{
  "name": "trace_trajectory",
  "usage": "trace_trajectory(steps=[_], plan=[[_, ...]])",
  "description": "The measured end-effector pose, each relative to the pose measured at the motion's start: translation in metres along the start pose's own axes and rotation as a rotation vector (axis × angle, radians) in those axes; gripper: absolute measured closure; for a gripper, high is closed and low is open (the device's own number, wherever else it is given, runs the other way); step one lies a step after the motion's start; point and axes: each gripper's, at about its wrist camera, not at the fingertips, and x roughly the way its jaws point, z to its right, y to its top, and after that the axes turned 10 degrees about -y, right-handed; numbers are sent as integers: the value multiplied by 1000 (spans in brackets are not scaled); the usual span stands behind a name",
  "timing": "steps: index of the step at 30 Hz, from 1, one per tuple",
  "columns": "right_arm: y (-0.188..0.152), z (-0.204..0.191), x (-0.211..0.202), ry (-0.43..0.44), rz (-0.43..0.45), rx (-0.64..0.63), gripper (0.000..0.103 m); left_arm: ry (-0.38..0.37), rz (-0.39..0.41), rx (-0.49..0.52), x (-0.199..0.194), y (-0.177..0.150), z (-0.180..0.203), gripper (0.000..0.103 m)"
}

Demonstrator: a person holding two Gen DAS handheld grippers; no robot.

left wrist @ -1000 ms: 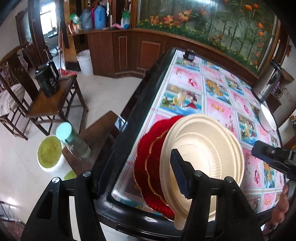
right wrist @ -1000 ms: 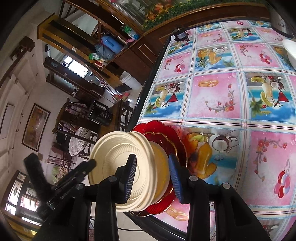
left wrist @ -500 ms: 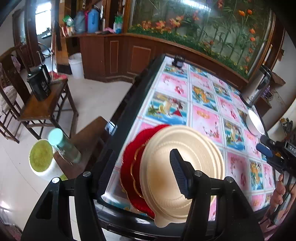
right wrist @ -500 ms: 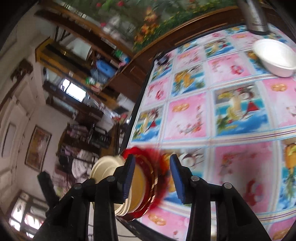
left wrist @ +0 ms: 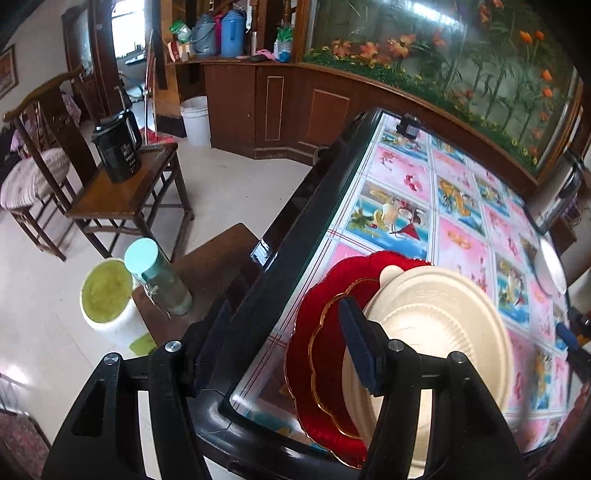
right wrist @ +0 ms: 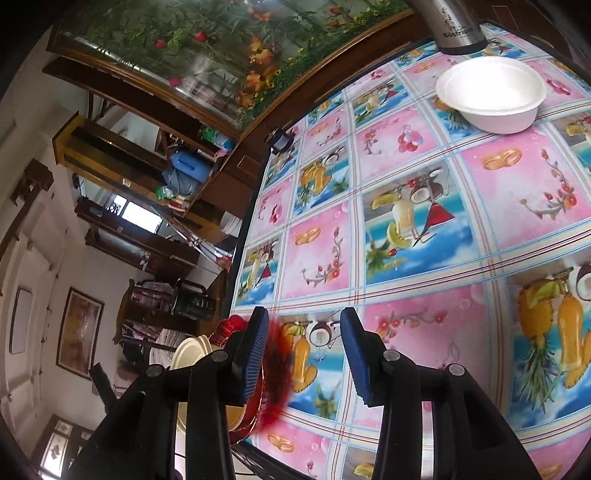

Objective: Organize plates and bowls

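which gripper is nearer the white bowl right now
Right. The right gripper faces the white bowl across open tablecloth; the left gripper hangs over the plate stack at the table's opposite corner.

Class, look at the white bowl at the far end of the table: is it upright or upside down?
Upright. The white bowl sits on its base on the table, with its open rim facing up and the inside visible.

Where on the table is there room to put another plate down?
The big bare patch is the middle of the flowery tablecloth, between the plate stack at the near corner and the white bowl by the steel kettle. It is crowded at that near corner, where the cream plates sit on the red plate.
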Motion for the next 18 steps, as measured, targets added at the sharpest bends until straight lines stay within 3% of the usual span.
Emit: trace_trajectory(steps=[4, 10, 18], plan=[[-2, -1, -1, 5, 2, -1, 60, -16, 1, 12, -3, 2, 7, 43], [12, 17, -15, 1, 53, 33, 60, -52, 67, 52, -28, 15, 36, 43], [43, 74, -48, -25, 149, 135, 60, -216, 2, 243, -20, 28, 154, 41]])
